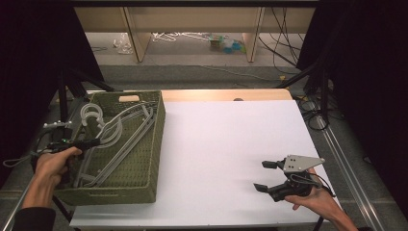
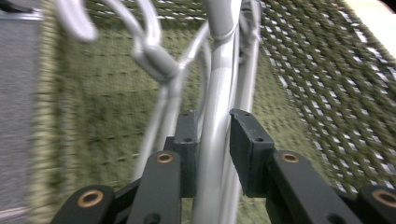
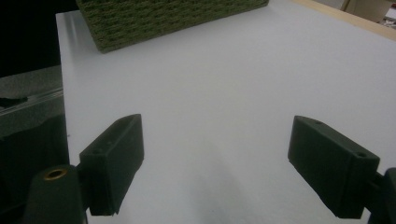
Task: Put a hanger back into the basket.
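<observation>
A green woven basket (image 1: pixel 158 144) stands on the left end of the white table. It holds several pale grey plastic hangers (image 1: pixel 120 137), hooks toward its far left corner. My left gripper (image 1: pixel 92 142) reaches in over the basket's left wall. In the left gripper view its jaws stand on either side of one grey hanger bar (image 2: pixel 215 93), and the gripper (image 2: pixel 214 135) is shut on that bar. My right gripper (image 1: pixel 262 175) rests low over the table near the front right, open, with nothing between its jaws (image 3: pixel 215 154).
The white tabletop (image 1: pixel 226 134) runs from the basket to the right edge, with a wooden strip (image 1: pixel 226 95) at the back. Black stand legs (image 1: pixel 62 96) rise left of the basket. Cables (image 1: pixel 312 110) lie off the right side. The basket's corner (image 3: pixel 140 23) is seen in the right gripper view.
</observation>
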The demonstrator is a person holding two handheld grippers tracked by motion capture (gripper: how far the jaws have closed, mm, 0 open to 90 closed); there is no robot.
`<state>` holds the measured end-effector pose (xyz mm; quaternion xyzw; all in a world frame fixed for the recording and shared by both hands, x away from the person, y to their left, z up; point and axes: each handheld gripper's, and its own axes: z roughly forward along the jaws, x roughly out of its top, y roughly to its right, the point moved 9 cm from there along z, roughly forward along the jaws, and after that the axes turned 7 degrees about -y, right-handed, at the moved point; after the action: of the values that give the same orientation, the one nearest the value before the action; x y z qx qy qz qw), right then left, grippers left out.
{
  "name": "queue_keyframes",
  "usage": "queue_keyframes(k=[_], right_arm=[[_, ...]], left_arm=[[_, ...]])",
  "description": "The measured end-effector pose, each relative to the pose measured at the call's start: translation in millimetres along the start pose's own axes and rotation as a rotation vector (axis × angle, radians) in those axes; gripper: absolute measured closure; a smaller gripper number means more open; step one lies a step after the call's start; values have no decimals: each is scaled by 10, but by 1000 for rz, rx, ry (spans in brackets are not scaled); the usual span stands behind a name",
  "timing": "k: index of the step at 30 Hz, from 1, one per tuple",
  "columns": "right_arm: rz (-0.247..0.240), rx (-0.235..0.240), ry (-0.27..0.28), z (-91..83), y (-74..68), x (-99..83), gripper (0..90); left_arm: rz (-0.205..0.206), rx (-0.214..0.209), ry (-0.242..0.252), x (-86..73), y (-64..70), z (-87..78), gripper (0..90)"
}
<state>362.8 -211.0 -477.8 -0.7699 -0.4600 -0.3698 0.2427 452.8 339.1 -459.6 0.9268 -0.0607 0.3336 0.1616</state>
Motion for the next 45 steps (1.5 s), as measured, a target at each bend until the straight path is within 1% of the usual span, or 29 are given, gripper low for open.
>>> queue_keyframes(k=[1, 2, 4, 6, 8, 10, 12, 15, 16, 17, 18, 19, 21, 22, 23, 24, 25, 26, 27, 28, 30, 33, 34, 35, 36, 37, 40, 43, 45], right_arm=[[-2, 5, 2, 5, -6, 2, 189], [-1, -2, 2, 6, -1, 3, 189], [1, 2, 3, 10, -2, 6, 188], [0, 3, 3, 11, -2, 6, 188], [5, 2, 5, 15, 3, 8, 187], [8, 1, 4, 18, -1, 6, 186], [3, 3, 4, 13, -1, 8, 187], [6, -7, 10, 0, 12, 12, 187], [10, -2, 15, -7, 9, 15, 187], [12, -6, 21, -12, 18, 19, 187], [16, 2, 27, -14, 16, 25, 186], [20, -9, 31, -21, 29, 28, 186], [24, -13, 33, -32, 36, 30, 186], [27, -14, 34, -34, 40, 34, 186], [28, -13, 36, -36, 44, 38, 186], [30, -14, 37, -36, 46, 39, 186], [31, -14, 37, -36, 46, 37, 186], [30, -12, 38, -35, 45, 38, 186], [31, -14, 38, -35, 45, 38, 186], [32, -15, 39, -34, 45, 42, 186], [34, -16, 40, -35, 40, 45, 185], [34, -20, 39, -40, 34, 49, 185], [32, -20, 44, -42, 35, 54, 185], [34, -26, 45, -46, 38, 54, 185], [35, -27, 46, -48, 38, 55, 185], [39, -26, 45, -48, 40, 53, 185], [44, -22, 45, -48, 42, 45, 184], [37, -20, 54, -45, 43, 57, 184], [41, -31, 49, -52, 46, 53, 184]], left_arm=[[-2, 9, 3, 3, -13, -20, 674], [-1, 14, 13, 9, -16, -32, 674], [3, 22, 38, 32, 0, -84, 663], [1, 24, 75, 76, 41, -139, 600], [27, 17, 102, 112, 116, -224, 594], [36, 12, 123, 130, 172, -275, 581], [49, 12, 152, 143, 253, -347, 543], [70, -10, 195, 152, 367, -449, 494], [84, -13, 204, 145, 399, -479, 478], [88, -13, 215, 138, 421, -498, 465], [93, -9, 224, 125, 445, -525, 452], [100, -10, 240, 114, 475, -550, 438], [108, -9, 252, 74, 530, -601, 417], [110, -12, 271, 62, 565, -619, 406], [113, -20, 275, 37, 604, -635, 397], [109, -41, 296, 16, 668, -644, 392], [108, -52, 299, 4, 698, -645, 381], [111, -74, 299, -24, 762, -642, 374], [126, -90, 304, -52, 835, -639, 366], [150, -92, 297, -79, 883, -636, 365], [177, -104, 305, -96, 1011, -623, 352], [215, -112, 313, -112, 1182, -609, 324], [220, -127, 319, -117, 1244, -598, 318], [208, -142, 335, -109, 1317, -582, 306], [218, -145, 329, -122, 1366, -570, 294], [234, -161, 332, -129, 1438, -547, 288], [254, -179, 326, -147, 1576, -500, 280], [277, -202, 326, -151, 1711, -453, 260], [290, -212, 330, -143, 1791, -432, 247]])
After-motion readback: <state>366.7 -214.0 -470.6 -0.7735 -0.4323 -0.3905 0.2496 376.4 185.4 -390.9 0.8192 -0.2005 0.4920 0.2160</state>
